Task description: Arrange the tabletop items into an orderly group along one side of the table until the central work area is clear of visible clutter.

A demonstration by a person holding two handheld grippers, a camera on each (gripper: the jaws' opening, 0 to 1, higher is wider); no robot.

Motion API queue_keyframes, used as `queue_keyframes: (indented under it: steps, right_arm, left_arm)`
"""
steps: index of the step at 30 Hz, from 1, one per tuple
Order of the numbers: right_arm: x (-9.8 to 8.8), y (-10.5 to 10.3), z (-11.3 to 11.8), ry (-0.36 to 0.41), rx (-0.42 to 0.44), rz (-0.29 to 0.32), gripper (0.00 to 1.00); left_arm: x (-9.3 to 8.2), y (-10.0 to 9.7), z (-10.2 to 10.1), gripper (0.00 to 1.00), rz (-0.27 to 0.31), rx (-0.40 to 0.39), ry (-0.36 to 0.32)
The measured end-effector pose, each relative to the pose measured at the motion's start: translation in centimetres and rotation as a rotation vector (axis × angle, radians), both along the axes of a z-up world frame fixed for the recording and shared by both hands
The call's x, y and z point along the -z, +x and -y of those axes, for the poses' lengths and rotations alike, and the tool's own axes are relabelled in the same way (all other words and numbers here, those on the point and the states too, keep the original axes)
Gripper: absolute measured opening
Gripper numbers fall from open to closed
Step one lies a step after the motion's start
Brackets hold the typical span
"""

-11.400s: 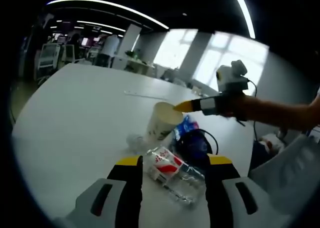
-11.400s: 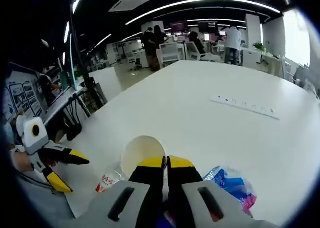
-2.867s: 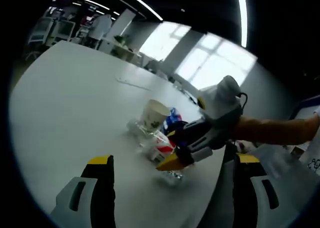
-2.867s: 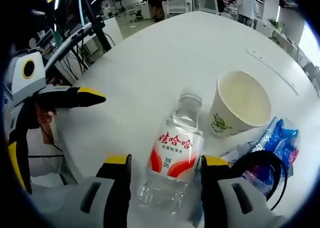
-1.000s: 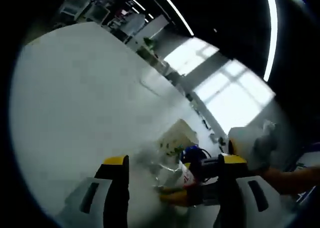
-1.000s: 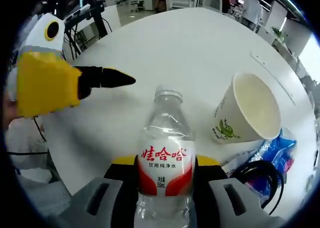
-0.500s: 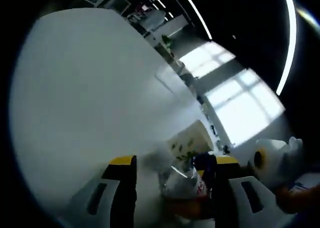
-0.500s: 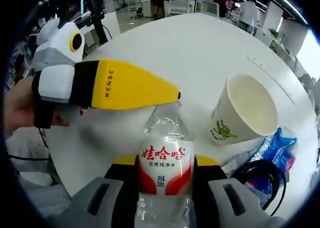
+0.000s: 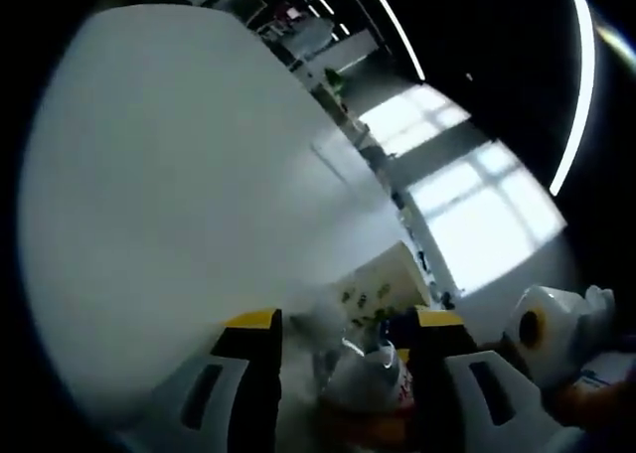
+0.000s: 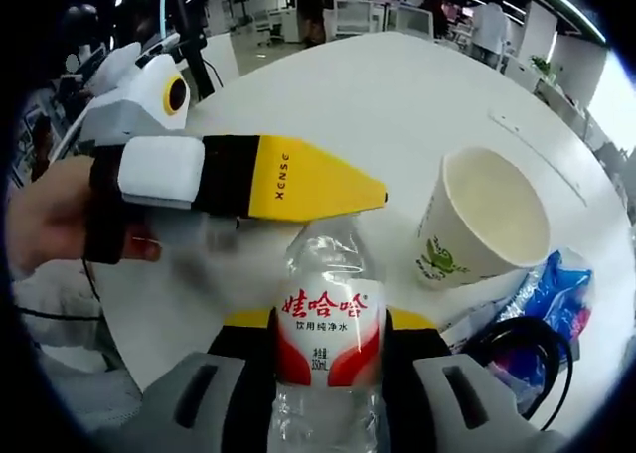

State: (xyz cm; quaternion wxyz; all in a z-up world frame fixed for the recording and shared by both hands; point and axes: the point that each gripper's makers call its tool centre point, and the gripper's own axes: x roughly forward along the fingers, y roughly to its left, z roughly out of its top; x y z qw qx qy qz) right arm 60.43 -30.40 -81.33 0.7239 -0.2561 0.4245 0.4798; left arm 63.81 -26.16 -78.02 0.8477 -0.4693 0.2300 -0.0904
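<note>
A clear water bottle (image 10: 323, 319) with a red and white label stands upright with my right gripper (image 10: 328, 322) shut on its body. My left gripper (image 10: 370, 201) reaches in from the left, and its yellow jaw covers the bottle's cap. In the left gripper view, the bottle's top (image 9: 366, 369) sits between the jaws of my left gripper (image 9: 346, 320), which stand open a little wider than the top, with a small gap on the left side. A white paper cup (image 10: 482, 225) (image 9: 383, 279) stands upright just right of the bottle.
A blue snack packet (image 10: 552, 294) and a black cable loop (image 10: 517, 346) lie right of the cup near the edge of the white table (image 10: 378, 95). A power strip (image 10: 542, 155) lies farther back. A person's hand (image 10: 50, 215) holds the left gripper.
The left gripper has come in over the bottle's top and its jaws have narrowed around it. The right gripper keeps the bottle upright and still.
</note>
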Motion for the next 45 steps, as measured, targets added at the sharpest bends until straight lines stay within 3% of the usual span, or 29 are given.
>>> queue_keyframes:
  steps: [21,26,33,45]
  right_arm:
    - [-0.9,-0.9,-0.2,0.060,0.013,0.000,0.36]
    - [-1.0,-1.0,-0.2,0.075,0.019,0.011,0.36]
    - [-1.1,-1.1,-0.2,0.079,0.016,0.018,0.35]
    - [-1.8,-1.5,-0.2,0.105,0.031,0.023,0.35]
  left_arm:
    - [1.0,0.3,-0.7,0.25,-0.017,-0.032,-0.008]
    - [1.3,0.4,-1.0,0.21,-0.045,-0.066,-0.055]
    - [1.1,0.1,-0.9,0.21,-0.050,-0.057,-0.057]
    - [-0.8,-0.4,-0.8,0.20,-0.002,-0.036,0.020]
